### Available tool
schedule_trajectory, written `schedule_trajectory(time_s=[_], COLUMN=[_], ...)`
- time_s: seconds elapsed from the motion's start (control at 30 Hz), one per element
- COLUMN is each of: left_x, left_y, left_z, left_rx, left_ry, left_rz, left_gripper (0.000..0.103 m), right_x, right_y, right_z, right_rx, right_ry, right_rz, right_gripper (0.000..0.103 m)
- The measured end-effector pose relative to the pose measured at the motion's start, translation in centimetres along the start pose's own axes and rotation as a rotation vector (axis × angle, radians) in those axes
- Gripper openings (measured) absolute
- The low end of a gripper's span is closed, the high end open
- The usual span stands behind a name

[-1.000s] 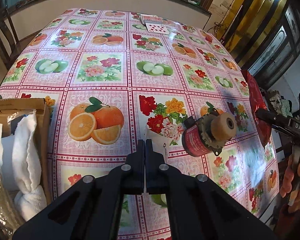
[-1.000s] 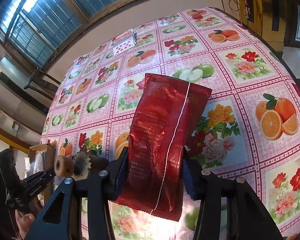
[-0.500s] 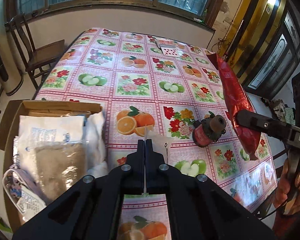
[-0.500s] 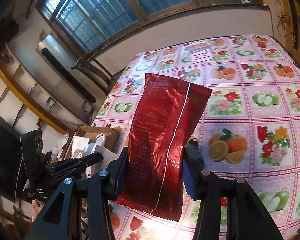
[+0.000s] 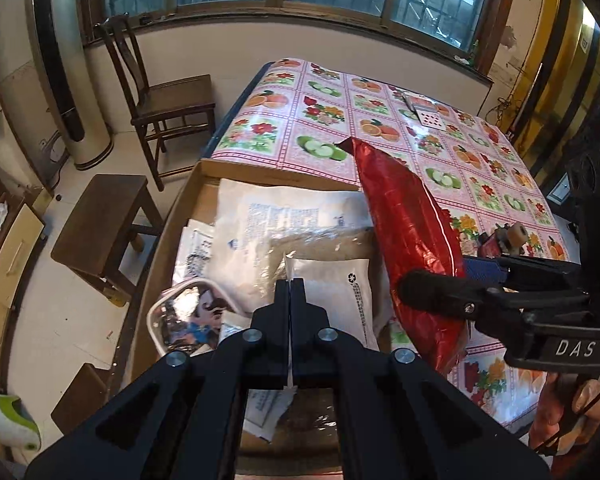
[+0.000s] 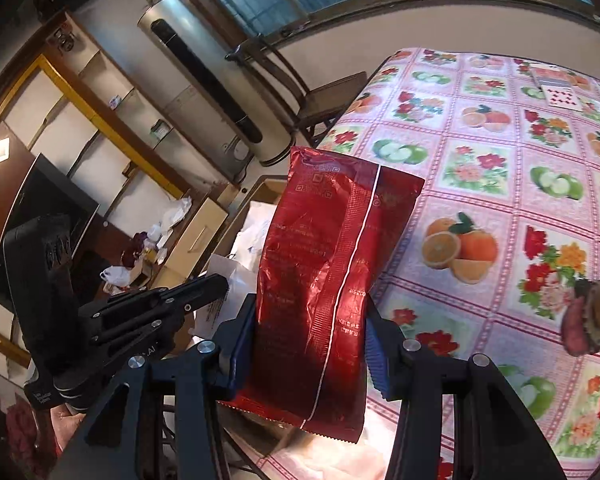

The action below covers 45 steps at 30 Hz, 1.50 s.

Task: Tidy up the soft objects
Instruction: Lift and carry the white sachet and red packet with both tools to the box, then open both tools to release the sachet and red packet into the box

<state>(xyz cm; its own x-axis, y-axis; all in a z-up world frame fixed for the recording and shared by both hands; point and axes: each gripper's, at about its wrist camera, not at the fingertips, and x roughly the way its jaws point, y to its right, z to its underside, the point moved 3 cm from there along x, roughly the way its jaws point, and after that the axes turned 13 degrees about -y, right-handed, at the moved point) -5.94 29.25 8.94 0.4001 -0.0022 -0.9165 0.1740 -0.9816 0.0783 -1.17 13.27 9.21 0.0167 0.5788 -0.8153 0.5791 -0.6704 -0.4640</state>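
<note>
**Red pouch held at the box's edge, thin packet pinched alongside**

Nearest in the right wrist view, the right gripper (image 6: 308,356) clamps the red foil pouch (image 6: 324,280) across its lower part, blue pads pressing in on both sides. The pouch rises upright ahead of the jaws, its bottom seam hanging just below them. Gripping low like this probably keeps the long soft bag from folding over as it is carried.

In the left wrist view the left gripper (image 5: 290,300) has its jaws fully together, with a thin white edge caught between them; it looks like a flat white packet (image 5: 332,300) that runs on ahead and below the tips. A pinch suits something so thin.

Just beyond and beneath both sets of jaws lies the cardboard box (image 5: 172,216), already holding white bags and a clear printed pouch (image 5: 188,320). That suggests the box is where the soft things go, and both items appear poised for dropping in.

Further off, to the right of the jaws, the tablecloth (image 5: 332,120) carries a small red spool-like part (image 5: 504,240) and playing cards (image 5: 428,114).

Only the left view shows the box's contents and the red pouch side-on above its rim. Only the right view shows the pads squeezing the pouch and the left gripper's closed tips from outside.
</note>
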Motion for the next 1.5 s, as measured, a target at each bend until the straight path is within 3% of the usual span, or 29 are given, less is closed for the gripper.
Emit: schedule_trajectory(time_s=[0.27, 0.4, 0.47, 0.57, 0.73, 0.83, 0.97, 1.5], left_x=[1.9, 2.9, 2.7, 2.4, 1.9, 1.6, 1.5, 1.0], left_y=[-3.3, -3.9, -4.1, -4.2, -4.4, -4.3, -4.2, -3.5], left_z=[2.2, 3.1, 3.4, 3.7, 4.4, 4.6, 5.0, 5.1], left_rx=[-0.024, -0.044, -0.058, -0.078, -0.101, -0.110, -0.112, -0.115], left_ry=[-0.008, 0.018, 0.044, 0.066, 0.117, 0.146, 0.170, 0.223], left_rz=[-0.127, -0.131, -0.113, -0.129, -0.168, -0.191, -0.208, -0.251], left_gripper=[0.000, 0.000, 0.001, 0.016, 0.051, 0.059, 0.059, 0.059], right_x=[6.4, 9.7, 10.3, 10.0, 8.4, 7.4, 6.4, 5.7], right_y=[-4.2, -5.2, -5.5, -5.3, -4.9, -4.5, -4.3, -4.5], right_z=[-0.7, -0.2, 0.0, 0.3, 1.2, 1.6, 1.8, 2.1], right_rx=[-0.056, -0.082, -0.089, -0.074, -0.078, -0.070, -0.070, -0.075], right_ry=[-0.093, -0.147, -0.131, -0.110, -0.052, -0.017, 0.006, 0.019], right_rz=[0.040, 0.101, 0.126, 0.107, 0.127, 0.120, 0.114, 0.136], right_gripper=[0.049, 0.051, 0.055, 0.060, 0.061, 0.062, 0.070, 0.070])
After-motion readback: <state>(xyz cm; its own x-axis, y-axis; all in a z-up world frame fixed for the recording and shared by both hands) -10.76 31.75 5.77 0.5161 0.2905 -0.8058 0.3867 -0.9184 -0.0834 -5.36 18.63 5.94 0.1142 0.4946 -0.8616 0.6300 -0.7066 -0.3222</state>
